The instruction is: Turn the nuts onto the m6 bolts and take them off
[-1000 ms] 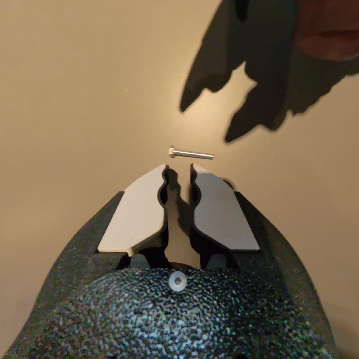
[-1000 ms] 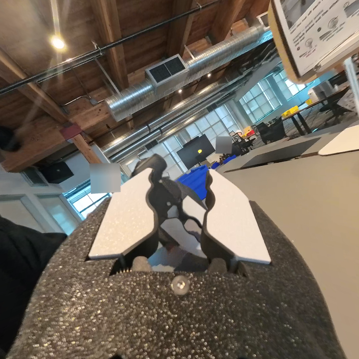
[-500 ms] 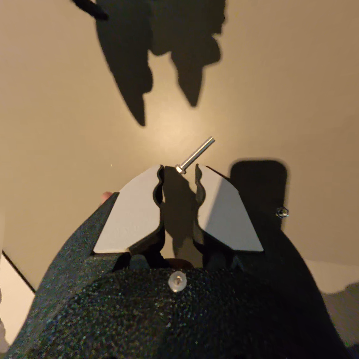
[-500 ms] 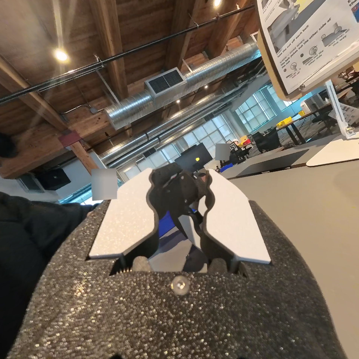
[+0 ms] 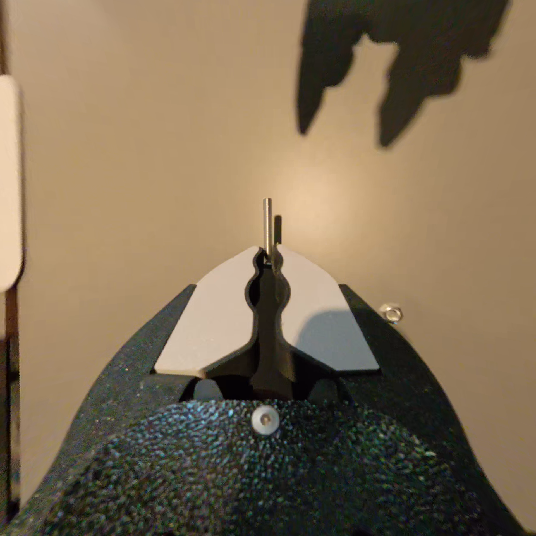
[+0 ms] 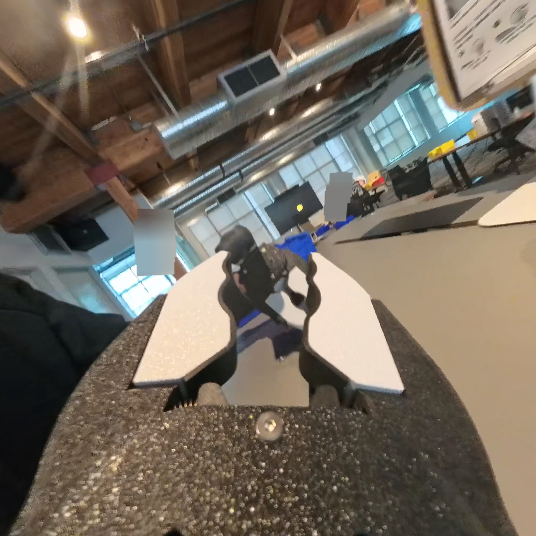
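Note:
In the left wrist view my left gripper (image 5: 268, 251) is shut on the head end of a thin silver bolt (image 5: 267, 226). The bolt's shaft sticks straight out ahead of the fingertips over the tan table (image 5: 145, 145). A silver nut (image 5: 391, 312) lies on the table just right of the gripper body. My right gripper (image 6: 269, 258) is open and empty. It is tilted up and looks across the room. The left gripper (image 6: 255, 261) shows dark and blurred between its fingers. The shadow of the right gripper (image 5: 406, 72) falls on the table at the top right.
A white pad (image 5: 8, 185) lies at the table's left edge. In the right wrist view a board with a printed sheet (image 6: 478, 43) stands at the upper right, and a white pad (image 6: 510, 208) lies on the grey table (image 6: 435, 290). A dark sleeve (image 6: 43, 348) is at the left. My right fingertips sit around 20 centimeters from my left ones.
The bolt lay loose on the table ahead of my open left gripper. The gripper has turned and closed on its head, so the shaft now points straight ahead. The right gripper stays open.

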